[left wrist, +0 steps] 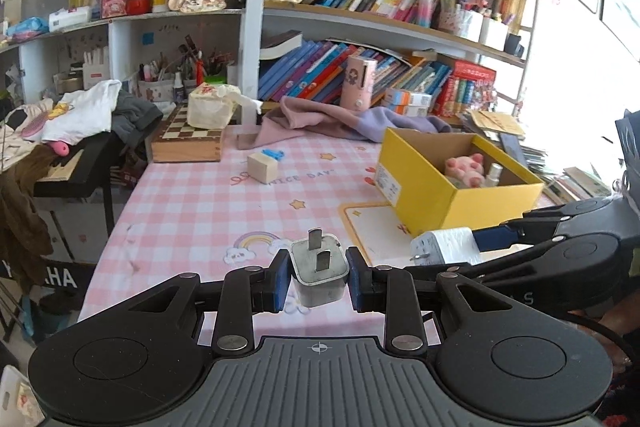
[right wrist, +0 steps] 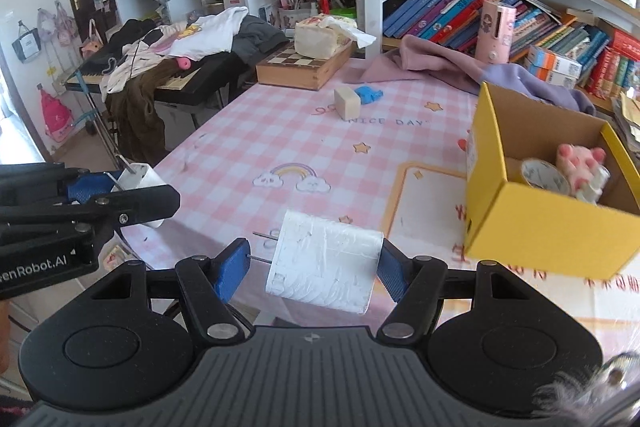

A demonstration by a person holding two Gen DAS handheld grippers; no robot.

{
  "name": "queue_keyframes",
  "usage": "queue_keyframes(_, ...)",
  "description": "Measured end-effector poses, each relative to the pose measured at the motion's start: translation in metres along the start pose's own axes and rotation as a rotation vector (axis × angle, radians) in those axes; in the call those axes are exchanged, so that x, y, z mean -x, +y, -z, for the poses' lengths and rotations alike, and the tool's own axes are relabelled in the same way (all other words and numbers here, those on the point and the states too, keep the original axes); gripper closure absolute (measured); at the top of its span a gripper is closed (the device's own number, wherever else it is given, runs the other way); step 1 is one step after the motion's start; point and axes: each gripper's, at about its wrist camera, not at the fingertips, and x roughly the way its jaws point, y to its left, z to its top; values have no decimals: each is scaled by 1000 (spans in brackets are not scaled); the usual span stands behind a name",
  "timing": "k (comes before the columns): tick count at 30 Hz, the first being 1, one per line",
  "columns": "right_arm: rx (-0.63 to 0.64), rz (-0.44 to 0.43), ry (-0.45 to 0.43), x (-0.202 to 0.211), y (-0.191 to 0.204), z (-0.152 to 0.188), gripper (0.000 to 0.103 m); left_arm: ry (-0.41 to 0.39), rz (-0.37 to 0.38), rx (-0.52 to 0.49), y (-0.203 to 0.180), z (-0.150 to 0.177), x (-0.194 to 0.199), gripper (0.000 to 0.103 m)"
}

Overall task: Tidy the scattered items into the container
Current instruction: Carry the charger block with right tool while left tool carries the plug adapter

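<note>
My left gripper (left wrist: 318, 279) is shut on a small grey-white plug adapter (left wrist: 318, 273), prongs up, held above the pink checked tablecloth (left wrist: 192, 211). My right gripper (right wrist: 312, 267) is shut on a larger white charger (right wrist: 326, 267): its two prongs rest against the left pad and its back against the right pad. The open yellow box (right wrist: 540, 227) stands just to the right, holding a pink pig toy (right wrist: 582, 163) and a tape roll (right wrist: 544, 175). A wooden block (right wrist: 346, 102) and a blue clip (right wrist: 368, 94) lie further back on the table.
A chessboard box (left wrist: 188, 143) with a tissue pack sits at the table's back left, and a pink and purple cloth (left wrist: 332, 119) lies at the back. Bookshelves (left wrist: 400, 23) rise behind. A keyboard piled with clothes (right wrist: 160, 67) stands left of the table.
</note>
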Motion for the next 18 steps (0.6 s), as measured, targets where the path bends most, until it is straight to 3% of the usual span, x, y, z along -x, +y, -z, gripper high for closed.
queue_keyframes(18, -95, 151, 15, 54, -15, 45, 37, 55, 191, -40, -42, 20, 2, 75)
